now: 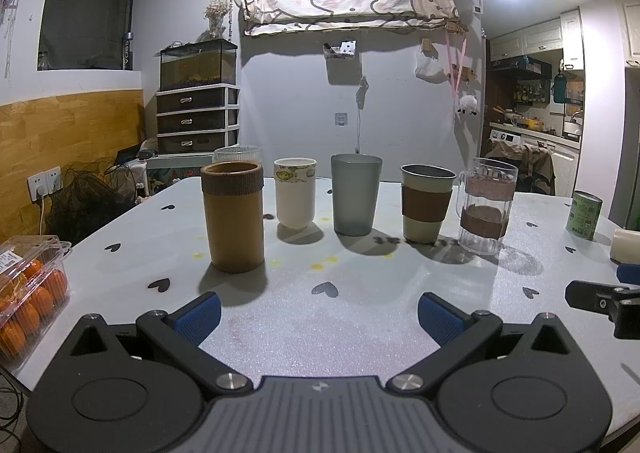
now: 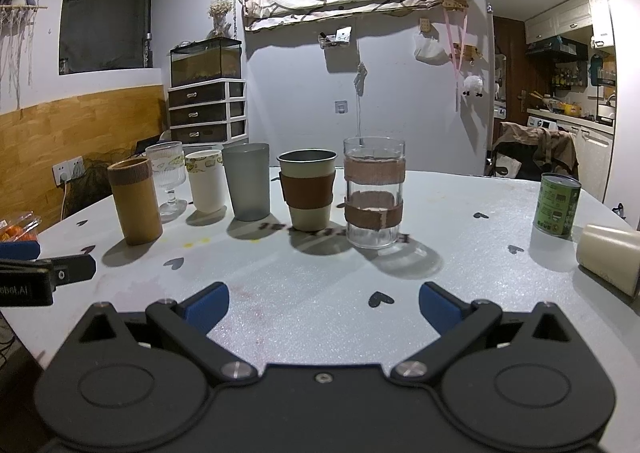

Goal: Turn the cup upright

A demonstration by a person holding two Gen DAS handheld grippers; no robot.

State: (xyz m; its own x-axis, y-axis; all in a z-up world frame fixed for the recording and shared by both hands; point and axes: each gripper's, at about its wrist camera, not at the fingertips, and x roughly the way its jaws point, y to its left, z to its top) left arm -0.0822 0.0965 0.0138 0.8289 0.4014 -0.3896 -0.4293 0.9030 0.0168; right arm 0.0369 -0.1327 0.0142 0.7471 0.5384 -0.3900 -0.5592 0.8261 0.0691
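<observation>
On the surface [image 2: 460, 213] a row of cups stands upright, mouths up. From the left these are a tall brown cup [image 2: 135, 200], a stemmed glass [image 2: 166, 177] set slightly behind it, a white cup [image 2: 205, 180], a grey tumbler [image 2: 246, 181], a cup with a brown sleeve [image 2: 307, 189] and a clear glass with tape bands [image 2: 374, 197]. Further right stands a green can [image 2: 557, 204]. At the far right edge a cream cup [image 2: 608, 258] lies on its side, well apart from the row; it appears to be the one left to turn.

The left tongs [image 1: 319, 315] hang wide open over bare surface, holding nothing. The right tongs [image 2: 323, 305] are equally wide open and empty, with the cream cup off to their right. Judging by this, the flip has not begun: reaching, gripping and righting the cup all remain.
</observation>
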